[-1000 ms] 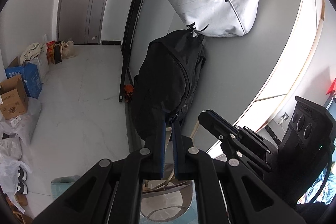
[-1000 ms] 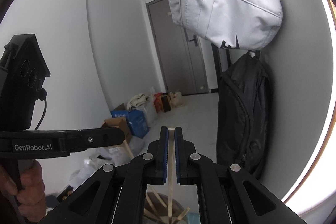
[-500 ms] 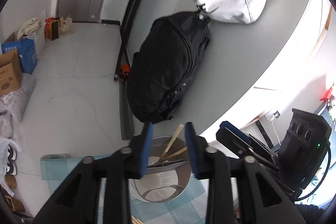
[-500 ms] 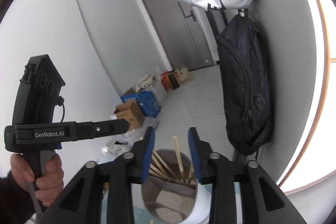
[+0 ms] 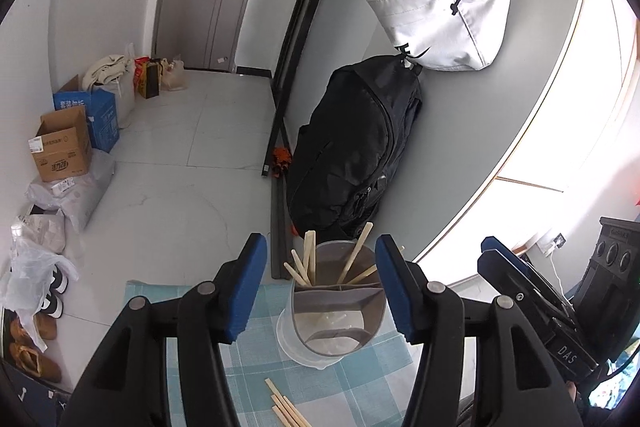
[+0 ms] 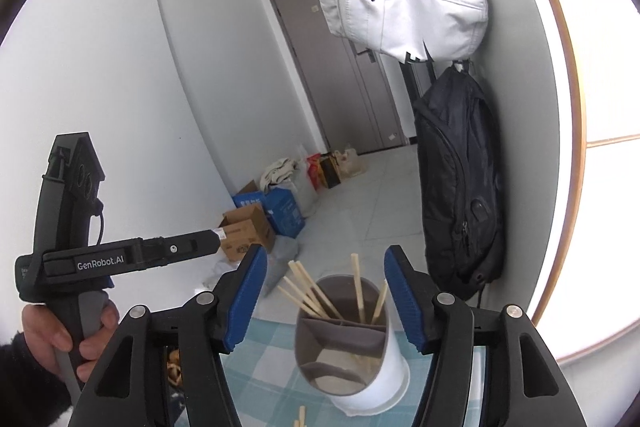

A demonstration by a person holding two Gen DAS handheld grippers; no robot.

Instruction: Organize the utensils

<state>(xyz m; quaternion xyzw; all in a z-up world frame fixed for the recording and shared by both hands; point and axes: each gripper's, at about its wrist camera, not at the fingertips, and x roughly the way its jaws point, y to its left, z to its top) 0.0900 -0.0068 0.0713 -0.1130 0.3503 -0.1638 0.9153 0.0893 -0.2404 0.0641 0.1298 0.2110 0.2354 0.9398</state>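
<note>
Fingers (image 5: 246,291) now apart, chopsticks (image 5: 308,261) released

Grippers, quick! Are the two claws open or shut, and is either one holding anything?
Left gripper: open, holding nothing, above the utensil holder with its chopsticks.
Right gripper: open, holding nothing.

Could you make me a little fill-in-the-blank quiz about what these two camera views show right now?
1. Both the left gripper and the right gripper have their blue-padded jaws ____.
2. The wooden chopsticks stand inside a divided ____ on the table.
3. A few loose chopsticks lie on the blue-and-white ____ tablecloth.
4. On the wall, a white bag hangs above a ____ backpack.

Missing words: open; holder; checked; black
</note>
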